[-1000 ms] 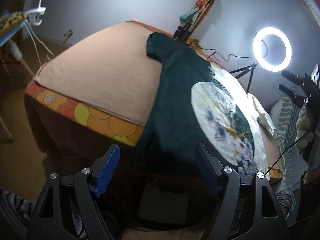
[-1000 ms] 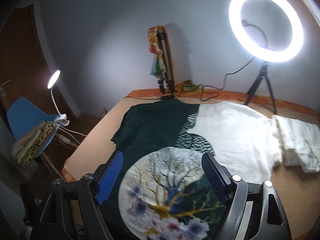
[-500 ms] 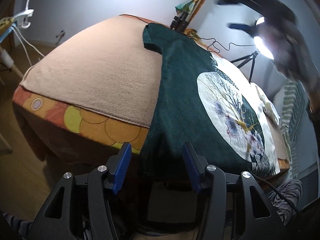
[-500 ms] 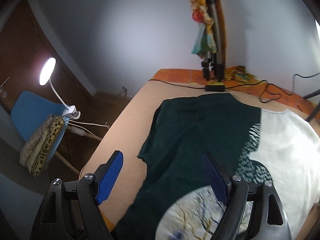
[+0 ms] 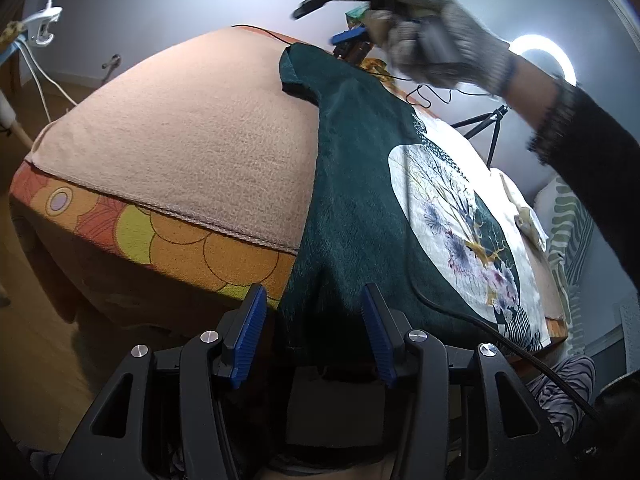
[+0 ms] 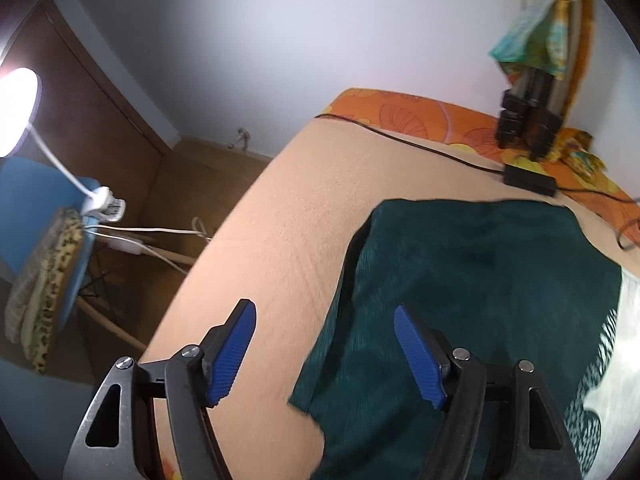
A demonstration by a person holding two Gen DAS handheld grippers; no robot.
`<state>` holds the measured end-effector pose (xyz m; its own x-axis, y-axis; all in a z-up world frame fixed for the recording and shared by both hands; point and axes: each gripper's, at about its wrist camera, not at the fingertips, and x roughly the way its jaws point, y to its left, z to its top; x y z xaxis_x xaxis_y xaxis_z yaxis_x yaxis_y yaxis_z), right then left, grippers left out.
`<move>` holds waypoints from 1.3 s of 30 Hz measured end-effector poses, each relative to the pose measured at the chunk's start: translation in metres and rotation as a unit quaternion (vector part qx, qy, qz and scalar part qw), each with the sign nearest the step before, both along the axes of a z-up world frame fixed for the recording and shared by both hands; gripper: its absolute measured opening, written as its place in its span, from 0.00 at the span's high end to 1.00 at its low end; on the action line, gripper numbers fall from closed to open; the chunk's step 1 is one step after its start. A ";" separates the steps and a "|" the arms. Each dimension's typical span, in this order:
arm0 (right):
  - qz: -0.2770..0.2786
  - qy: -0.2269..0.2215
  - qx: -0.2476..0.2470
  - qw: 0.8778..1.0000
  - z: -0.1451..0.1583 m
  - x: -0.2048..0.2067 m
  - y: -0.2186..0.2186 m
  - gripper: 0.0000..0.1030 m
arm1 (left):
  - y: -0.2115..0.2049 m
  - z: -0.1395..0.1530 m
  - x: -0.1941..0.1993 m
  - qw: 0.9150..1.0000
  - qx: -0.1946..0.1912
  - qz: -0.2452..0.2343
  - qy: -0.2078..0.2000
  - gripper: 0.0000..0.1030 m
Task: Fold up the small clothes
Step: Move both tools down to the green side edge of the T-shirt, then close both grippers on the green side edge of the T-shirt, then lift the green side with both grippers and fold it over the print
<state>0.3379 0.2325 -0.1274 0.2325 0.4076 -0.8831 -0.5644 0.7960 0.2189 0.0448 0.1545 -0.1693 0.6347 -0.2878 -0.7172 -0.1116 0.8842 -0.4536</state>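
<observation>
Left tool (image 5: 312,332): jaws apart, nothing between the pads, held low at the near edge of the surface where the hem of the dark green T-shirt (image 5: 360,184) hangs over. Right tool (image 6: 324,356): jaws likewise apart and empty, held above the shirt's left sleeve (image 6: 332,364); in the left wrist view it appears further back over the shirt's far end, gripped by a grey-gloved right hand (image 5: 444,52).

One green T-shirt lies flat, face up, on the peach blanket (image 5: 192,136) that covers the surface; its round white print (image 5: 452,224) shows a tree with flowers. A white garment (image 6: 628,320) lies partly under the shirt's right side. One black cable (image 5: 440,304) crosses the shirt's lower right. Beneath the blanket an orange floral cover (image 5: 172,240) shows at the near edge.

Far side: one black adapter (image 6: 528,180) with cable lies on the blanket, beside a folded tripod (image 6: 528,120) draped in coloured cloth. One ring light (image 5: 548,56) on a stand is lit against the pale wall. To the left, one blue chair (image 6: 36,216) carries a leopard-print cloth and one clip lamp (image 6: 16,112), lit. Wooden floor, brown door behind.
</observation>
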 end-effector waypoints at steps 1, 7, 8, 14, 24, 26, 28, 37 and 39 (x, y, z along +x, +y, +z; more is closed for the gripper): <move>-0.002 0.003 -0.004 1.000 -0.005 0.004 0.004 0.32 | 0.001 0.000 0.000 1.000 -0.001 0.000 -0.001 0.55; -0.009 0.006 -0.048 0.999 -0.035 0.023 0.027 0.37 | 0.000 0.000 0.001 1.000 0.000 -0.001 -0.005 0.61; -0.008 0.005 -0.057 0.998 -0.038 0.024 0.029 0.40 | 0.001 -0.001 0.001 1.000 -0.004 -0.002 -0.004 0.66; -0.005 0.002 -0.097 0.995 -0.051 0.031 0.033 0.47 | 0.002 -0.003 0.004 1.000 -0.017 -0.003 -0.006 0.76; 0.002 -0.033 -0.134 0.990 -0.051 0.033 0.033 0.92 | -0.006 -0.005 0.008 0.998 -0.049 -0.023 -0.016 0.98; -0.002 -0.029 -0.123 0.992 -0.048 0.036 0.029 0.98 | -0.006 -0.003 0.007 0.998 -0.052 -0.025 -0.027 0.99; -0.005 -0.035 -0.118 0.992 -0.043 0.036 0.025 0.99 | -0.006 -0.001 0.006 0.998 -0.042 -0.023 -0.028 0.99; -0.006 -0.044 -0.099 0.994 -0.025 0.034 0.007 0.99 | 0.015 -0.004 -0.009 1.000 -0.003 0.031 -0.005 0.73; -0.013 -0.042 -0.095 0.995 -0.022 0.034 -0.002 0.99 | 0.019 -0.007 -0.011 0.999 -0.005 0.037 0.004 0.73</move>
